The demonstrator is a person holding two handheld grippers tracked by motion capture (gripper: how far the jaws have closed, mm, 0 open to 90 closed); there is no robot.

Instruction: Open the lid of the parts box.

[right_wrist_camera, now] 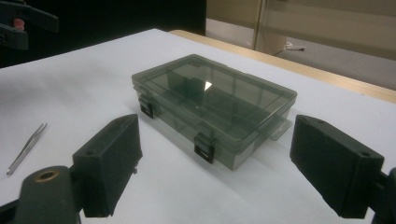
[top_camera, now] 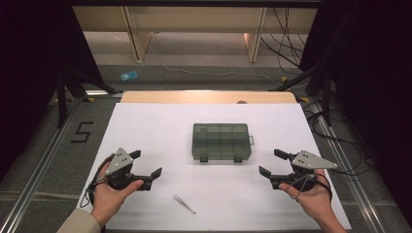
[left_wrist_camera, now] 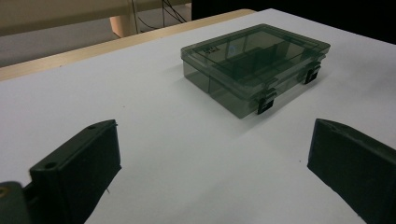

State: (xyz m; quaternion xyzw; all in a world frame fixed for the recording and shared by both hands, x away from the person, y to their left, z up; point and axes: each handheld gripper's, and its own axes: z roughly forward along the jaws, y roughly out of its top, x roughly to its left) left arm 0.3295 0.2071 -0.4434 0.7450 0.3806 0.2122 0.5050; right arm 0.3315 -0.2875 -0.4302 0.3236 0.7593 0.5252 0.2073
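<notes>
A smoky translucent compartment box (top_camera: 221,141) lies shut on the white sheet, its two black latches facing the person. Left of it, my left gripper (top_camera: 145,163) is held in a hand, open with nothing between its jaws. My right gripper (top_camera: 272,162) mirrors it on the box's right, also open and empty. The left gripper view has the box (left_wrist_camera: 254,63) ahead and to the right of my left gripper (left_wrist_camera: 212,135). In the right gripper view the box (right_wrist_camera: 212,105) sits straight ahead, just beyond my right gripper (right_wrist_camera: 215,125).
Metal tweezers (top_camera: 184,204) lie on the white sheet (top_camera: 145,126) near the front edge, between the hands, and at the left as tweezers (right_wrist_camera: 27,147) in the right gripper view. A wooden table edge (top_camera: 209,97) runs behind. Cables and stands flank the table.
</notes>
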